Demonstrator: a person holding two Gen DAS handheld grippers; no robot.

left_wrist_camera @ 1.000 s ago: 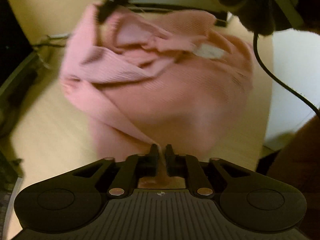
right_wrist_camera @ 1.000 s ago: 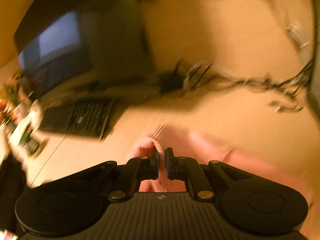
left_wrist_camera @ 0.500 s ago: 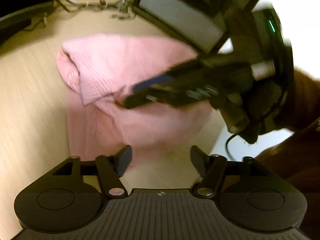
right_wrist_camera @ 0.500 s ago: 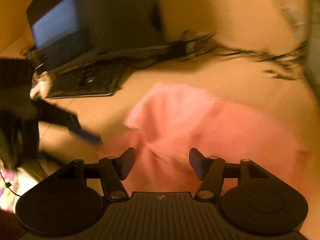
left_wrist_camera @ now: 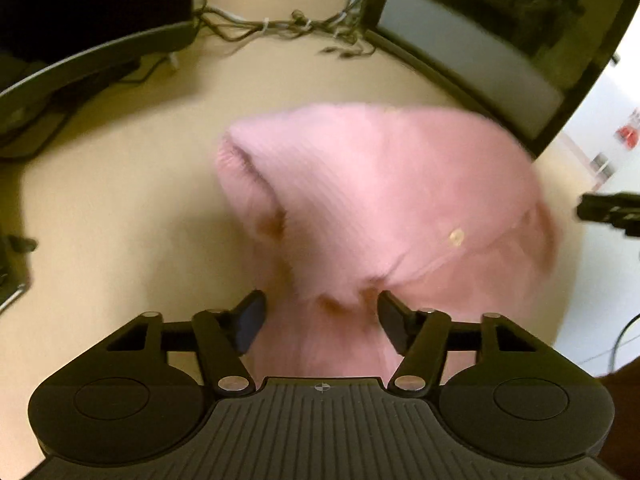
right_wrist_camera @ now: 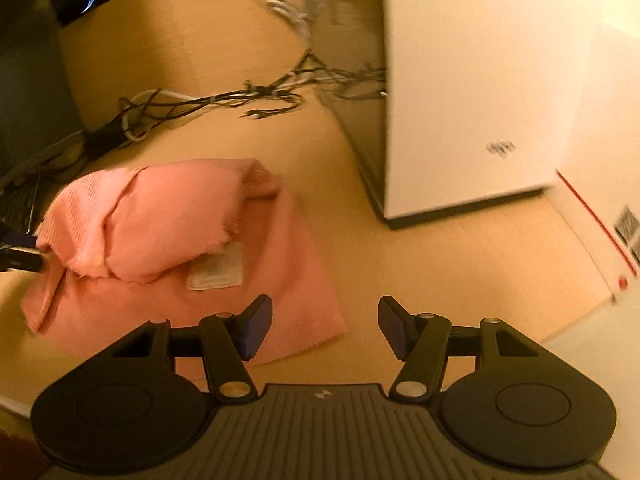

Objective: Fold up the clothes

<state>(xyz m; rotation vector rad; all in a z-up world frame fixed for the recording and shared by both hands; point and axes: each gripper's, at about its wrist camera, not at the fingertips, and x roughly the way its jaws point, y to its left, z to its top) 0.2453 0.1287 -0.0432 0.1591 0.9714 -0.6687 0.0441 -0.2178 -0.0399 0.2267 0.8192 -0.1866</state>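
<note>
A pink knitted garment (left_wrist_camera: 380,200) lies in a loose, bunched fold on the light wooden desk (left_wrist_camera: 120,208). My left gripper (left_wrist_camera: 322,320) is open at its near edge, with pink cloth lying between the spread fingers but not pinched. In the right wrist view the garment (right_wrist_camera: 160,216) sits to the left, its white label (right_wrist_camera: 216,268) facing up. My right gripper (right_wrist_camera: 325,326) is open over the garment's right corner and bare desk, holding nothing. The tip of the other gripper (right_wrist_camera: 20,258) shows at the garment's left edge.
A tangle of cables (right_wrist_camera: 240,100) runs along the back of the desk. A white box-shaped case (right_wrist_camera: 460,100) stands at the right, a monitor (left_wrist_camera: 500,28) behind the garment, and a keyboard (right_wrist_camera: 16,204) at the far left.
A second ago both grippers were shut on pink cloth. Both have let go and opened. The garment now rests folded on the desk, and the right gripper has drawn back to the right.
</note>
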